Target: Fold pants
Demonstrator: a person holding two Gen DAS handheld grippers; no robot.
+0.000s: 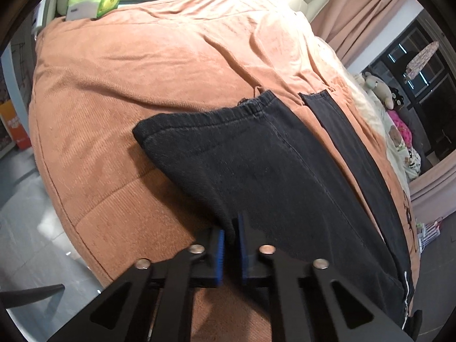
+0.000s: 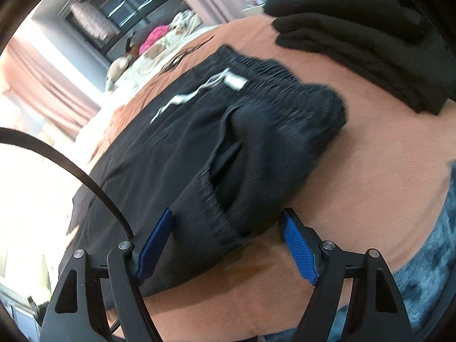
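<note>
**Pants on the bed, first grips going on**

My left gripper (image 1: 231, 235) has its blue pads pinched together on a fold of the black pants (image 1: 256, 165), near the edge of the cloth at 6 o'clock in the left wrist view. The cloth runs up from the pads toward the hem of one leg at 12 o'clock; the second leg (image 1: 350, 142) lies apart from it at 2 o'clock, with a strip of orange bedspread (image 1: 142, 71) between them.

My right gripper (image 2: 228, 245) stands with its pads well apart, straddling the waistband end of the pants (image 2: 176, 154). The cloth sits between the pads and seems to brush the one on the left, but nothing is clamped. The pocket gapes open at centre; a white drawstring (image 2: 199, 91) lies at 11 o'clock.

Progress, as I judge it: early. The pants lie spread out, legs still separate, no fold made. Left to do: close the right gripper on the waistband, bring one leg over the other, then fold lengthwise.

Containers: only a green tissue pack (image 1: 97, 0) at 11 o'clock in the left view, a tissue sticking out of its top. A stack of folded dark clothes (image 2: 370, 42) rests at 1 o'clock in the right view, well apart from the pants.
</note>
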